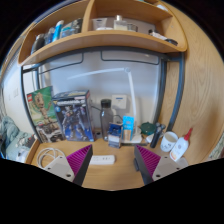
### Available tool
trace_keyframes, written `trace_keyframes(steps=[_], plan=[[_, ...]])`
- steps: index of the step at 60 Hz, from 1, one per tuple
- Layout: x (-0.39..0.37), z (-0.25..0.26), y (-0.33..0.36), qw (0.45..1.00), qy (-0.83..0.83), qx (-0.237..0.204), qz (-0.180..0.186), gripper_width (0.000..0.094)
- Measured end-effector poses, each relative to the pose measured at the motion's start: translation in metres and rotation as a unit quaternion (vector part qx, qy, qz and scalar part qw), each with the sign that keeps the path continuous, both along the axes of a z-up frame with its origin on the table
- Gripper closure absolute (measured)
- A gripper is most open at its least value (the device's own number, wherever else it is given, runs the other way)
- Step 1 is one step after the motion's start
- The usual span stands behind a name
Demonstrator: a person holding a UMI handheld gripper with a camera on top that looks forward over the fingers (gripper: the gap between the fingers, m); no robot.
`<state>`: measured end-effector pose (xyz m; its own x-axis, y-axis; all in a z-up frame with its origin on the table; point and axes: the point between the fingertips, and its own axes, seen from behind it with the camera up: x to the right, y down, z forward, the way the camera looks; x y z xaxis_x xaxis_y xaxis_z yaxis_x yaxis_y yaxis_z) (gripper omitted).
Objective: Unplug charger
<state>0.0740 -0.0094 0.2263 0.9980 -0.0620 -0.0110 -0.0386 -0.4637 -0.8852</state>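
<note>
One charger (pixel 104 159) flat on bench (pixel 110 175), long axis 9-to-3 | just ahead of claw (pixel 111 163), toward 12, between fingertips | claw spread, pinching nothing | cord (pixel 50 156) coiled at 10.

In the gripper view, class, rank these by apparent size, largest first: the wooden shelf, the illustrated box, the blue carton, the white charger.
1. Wooden shelf
2. Illustrated box
3. Blue carton and white charger: these look alike in size, and the charger lies nearer the camera, between the open gripper's fingers, so I won't rank them.

Home study: cluttered desk (pixel 110 172), shelf (pixel 105 40)
</note>
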Motion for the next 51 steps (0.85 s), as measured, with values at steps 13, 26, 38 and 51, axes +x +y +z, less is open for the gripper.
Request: trace_keyframes(steps=[13,26,38,51], plan=[[-0.072,-0.025,-0.062,0.999,0.028,-0.015,0.01,0.0082],[-0.123,-0.037,-0.102,0.999,0.023,-0.02,0.041,0.0083],[-0.142,-0.044,-0.122,0.998,0.024,-0.023,0.048,0.0089],[-0.158,-0.045,-0.133,0.998,0.027,-0.019,0.054,0.0085]])
